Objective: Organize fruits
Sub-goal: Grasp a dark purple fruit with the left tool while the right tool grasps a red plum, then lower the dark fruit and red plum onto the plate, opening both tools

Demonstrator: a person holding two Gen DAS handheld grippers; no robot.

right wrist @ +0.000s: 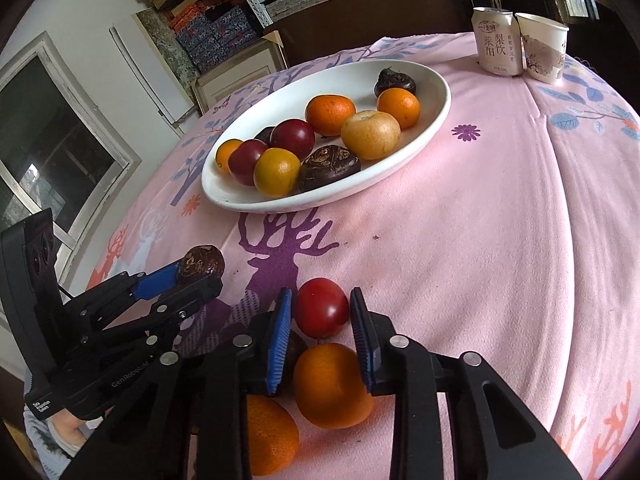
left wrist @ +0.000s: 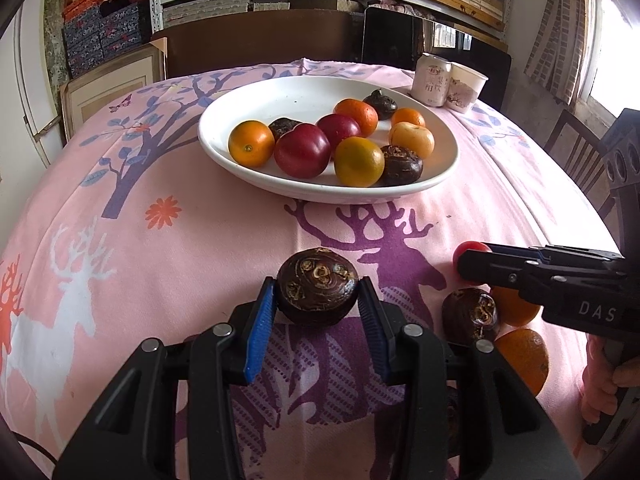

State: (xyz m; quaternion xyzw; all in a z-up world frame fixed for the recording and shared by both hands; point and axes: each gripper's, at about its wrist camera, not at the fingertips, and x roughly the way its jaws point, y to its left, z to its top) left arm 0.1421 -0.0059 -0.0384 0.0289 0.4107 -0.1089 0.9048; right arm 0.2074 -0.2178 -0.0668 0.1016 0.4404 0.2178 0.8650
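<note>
The red plum (right wrist: 322, 307) lies low and centre in the right wrist view, on the pink desk (right wrist: 480, 240), pinched between the blue fingers (right wrist: 280, 332) of the right gripper (right wrist: 321, 308), which look closed onto its sides. To do this well, I judge the lift should go straight up before swinging toward the white plate (right wrist: 434, 120) in the upper middle of the frame, since an orange (right wrist: 332, 384) sits just below the plum and another orange (right wrist: 268, 436) at lower left, both near enough to be nudged. The plum is round and smooth, so a grip across its widest part should hold best. In the left wrist view, lower centre, the left gripper (left wrist: 318, 296) is clamped on a dark water chestnut (left wrist: 318, 284); a second chestnut (left wrist: 470, 314) rests on the cloth at lower right. The plate already carries oranges, plums and chestnuts
</note>
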